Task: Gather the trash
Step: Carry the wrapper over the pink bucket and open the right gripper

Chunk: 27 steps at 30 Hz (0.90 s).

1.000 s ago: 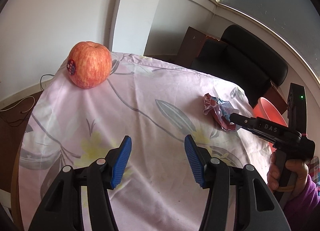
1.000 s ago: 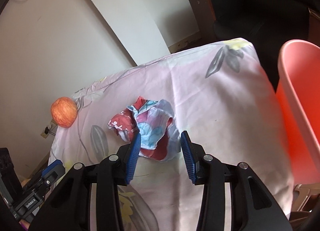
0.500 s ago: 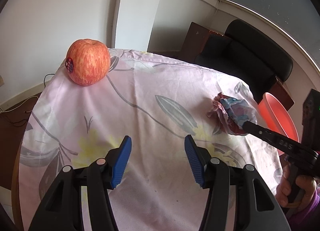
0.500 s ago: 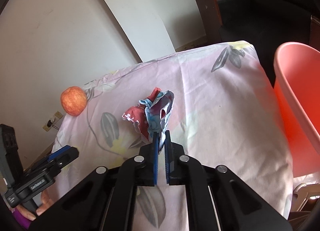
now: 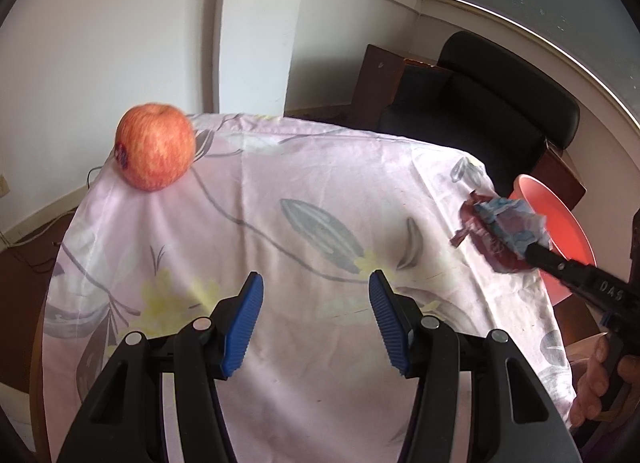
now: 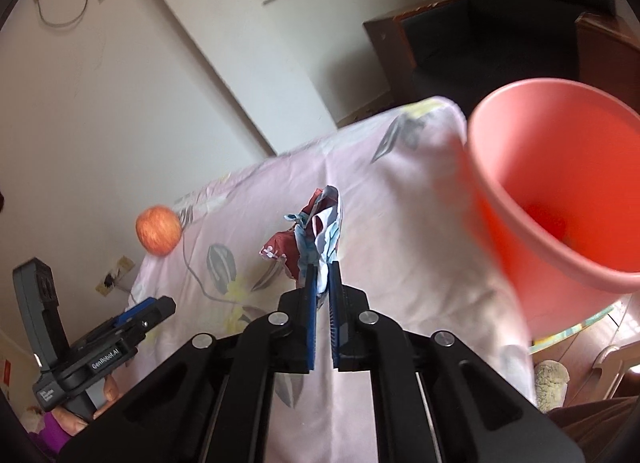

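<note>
The right gripper (image 6: pixel 322 277) has clamped the crumpled wrapper (image 6: pixel 316 231) and lifted it toward the bench's (image 5: pixel 320 191) right edge. The pink bin (image 6: pixel 560 199) just beyond looks empty; the left gripper (image 5: pixel 316 315) hovers wide open over bare cloth.

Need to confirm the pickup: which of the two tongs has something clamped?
The right tongs: shut on the crumpled wrapper, near the pink bin. The left tongs are open, with nothing between them.
</note>
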Tool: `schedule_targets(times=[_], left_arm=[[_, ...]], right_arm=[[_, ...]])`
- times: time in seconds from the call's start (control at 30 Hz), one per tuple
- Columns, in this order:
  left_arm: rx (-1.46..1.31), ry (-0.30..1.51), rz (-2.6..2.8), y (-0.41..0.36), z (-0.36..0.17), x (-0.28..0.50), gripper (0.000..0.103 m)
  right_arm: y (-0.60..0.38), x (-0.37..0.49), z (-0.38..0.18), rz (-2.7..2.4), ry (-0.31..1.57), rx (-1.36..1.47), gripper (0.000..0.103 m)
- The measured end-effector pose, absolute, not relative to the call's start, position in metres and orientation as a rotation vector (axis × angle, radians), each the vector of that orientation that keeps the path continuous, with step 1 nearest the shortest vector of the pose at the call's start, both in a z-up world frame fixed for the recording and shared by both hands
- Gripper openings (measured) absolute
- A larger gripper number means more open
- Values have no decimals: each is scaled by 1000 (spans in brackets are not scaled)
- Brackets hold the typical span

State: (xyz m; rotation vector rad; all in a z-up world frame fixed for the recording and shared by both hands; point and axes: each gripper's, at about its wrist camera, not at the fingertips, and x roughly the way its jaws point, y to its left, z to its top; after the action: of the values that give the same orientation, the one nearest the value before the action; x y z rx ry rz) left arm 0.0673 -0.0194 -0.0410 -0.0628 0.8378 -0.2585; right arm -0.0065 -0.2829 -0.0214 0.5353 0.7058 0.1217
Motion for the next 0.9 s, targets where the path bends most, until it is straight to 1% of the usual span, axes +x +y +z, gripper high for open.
schedule_targets(times=[0.27, 0.47, 0.77, 0.9], left_arm=[[-5, 806, -327, -59, -27, 63, 54], [61, 781, -403, -99, -19, 61, 54], [138, 756, -498, -158, -10, 58, 54], [162, 749, -515, -173, -9, 55, 54]], right_arm=[[-337, -40, 10, -61, 561, 531, 6], [-371, -62, 17, -245, 499, 480, 6], [-404, -69, 7, -477, 487, 358, 6], [-409, -64, -4, -485, 511, 361, 6]])
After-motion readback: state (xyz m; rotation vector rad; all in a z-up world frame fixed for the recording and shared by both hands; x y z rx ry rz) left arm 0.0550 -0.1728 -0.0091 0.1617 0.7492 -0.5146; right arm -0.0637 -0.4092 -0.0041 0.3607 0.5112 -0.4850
